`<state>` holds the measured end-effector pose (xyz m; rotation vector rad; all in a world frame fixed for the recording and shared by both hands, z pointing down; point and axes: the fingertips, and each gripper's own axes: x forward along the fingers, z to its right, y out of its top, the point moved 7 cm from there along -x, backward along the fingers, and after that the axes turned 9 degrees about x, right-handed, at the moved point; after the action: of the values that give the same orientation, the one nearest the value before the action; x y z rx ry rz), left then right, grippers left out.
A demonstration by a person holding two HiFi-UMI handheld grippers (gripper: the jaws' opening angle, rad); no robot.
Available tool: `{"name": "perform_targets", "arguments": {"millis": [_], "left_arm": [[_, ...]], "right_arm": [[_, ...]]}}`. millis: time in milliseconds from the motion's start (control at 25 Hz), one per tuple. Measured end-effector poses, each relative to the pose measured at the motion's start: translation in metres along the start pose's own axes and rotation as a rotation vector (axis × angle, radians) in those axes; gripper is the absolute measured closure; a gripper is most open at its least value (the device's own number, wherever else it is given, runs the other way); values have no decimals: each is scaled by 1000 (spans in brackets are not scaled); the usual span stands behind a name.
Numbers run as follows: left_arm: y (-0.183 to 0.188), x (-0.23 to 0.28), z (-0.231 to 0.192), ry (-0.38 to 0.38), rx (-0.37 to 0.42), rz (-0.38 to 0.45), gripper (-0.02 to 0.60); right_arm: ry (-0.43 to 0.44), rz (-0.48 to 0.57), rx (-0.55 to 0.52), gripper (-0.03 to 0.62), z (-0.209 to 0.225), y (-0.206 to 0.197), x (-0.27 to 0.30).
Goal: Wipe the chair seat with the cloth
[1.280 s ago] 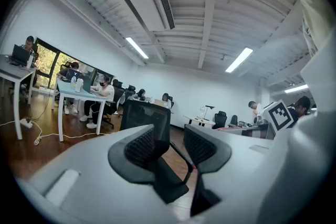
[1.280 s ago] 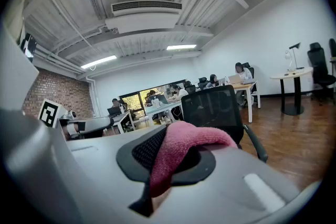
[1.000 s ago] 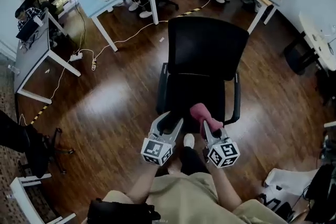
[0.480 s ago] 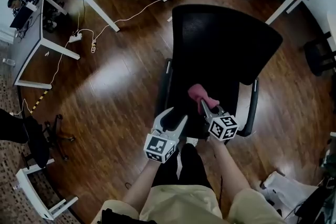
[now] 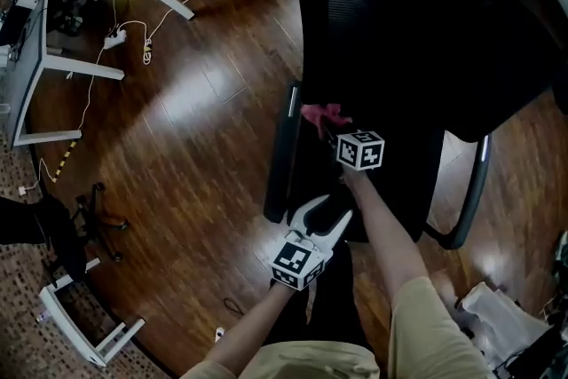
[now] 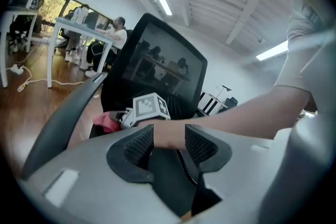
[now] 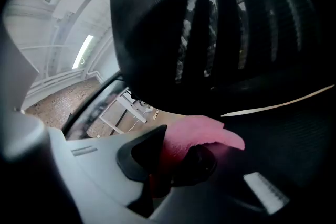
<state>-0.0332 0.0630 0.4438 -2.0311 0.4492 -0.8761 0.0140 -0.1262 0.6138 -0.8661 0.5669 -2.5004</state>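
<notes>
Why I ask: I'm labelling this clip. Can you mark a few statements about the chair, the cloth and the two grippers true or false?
1. The right gripper holds the pink cloth. True.
2. The left gripper is shut on the cloth. False: its jaws stand apart and hold nothing.
3. The chair is black. True.
4. The cloth lies on the floor. False: it is in the right gripper's jaws, over the seat.
</notes>
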Motion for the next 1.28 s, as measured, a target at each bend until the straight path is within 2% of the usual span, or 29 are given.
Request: {"name": "perform_targets", "arguments": {"millis": [160,320,400,560,600,680,760,840,880,960,1080,1120,1160,1200,1280], "left_arm": [[-48,9,-17,-6,-111,-97,402],[-81,20,-33,-21,-136,-185,397],[-86,27,-34,-43,-150,-212,397],[-89,42,-38,-98,-94,-255,394],[-91,47,-40,-101,-85,-261,391],[-96,55,-46,-103,-88,-269,385],[-99,59,-49,-104,-98,-278,385],[-104,63,-45,-117,-98,-298,385],[-106,64,-43,-124,-97,-309,383],[-111,59,-39,-127,-105,-324,382],[-115,41,-41,-106,-138,-342,382],[-116,35,-41,-95,-154,-351,382],[-117,28,-41,-86,-169,-359,383],[-118,22,-39,-80,-179,-367,383],[-119,11,-33,-81,-185,-379,383]], "right_arm": [[-34,-39,-30,576,20,-4,45],[-154,-8,-40,577,49,3,31],[-289,17,-52,577,78,11,-10],[-721,83,-88,577,165,27,-131],[-802,85,-96,577,186,29,-159],[-909,81,-113,577,213,34,-199],[-968,74,-94,577,227,37,-218],[-931,63,-44,579,230,31,-219],[-863,48,-32,579,221,25,-210],[-634,5,-65,579,178,10,-170],[-207,-34,-132,579,74,-8,-74],[-99,-43,-133,579,43,-14,-42],[-27,-53,-135,579,17,-20,-14],[5,-68,-140,579,-1,-26,9],[-32,-113,-150,579,-13,-40,42]]}}
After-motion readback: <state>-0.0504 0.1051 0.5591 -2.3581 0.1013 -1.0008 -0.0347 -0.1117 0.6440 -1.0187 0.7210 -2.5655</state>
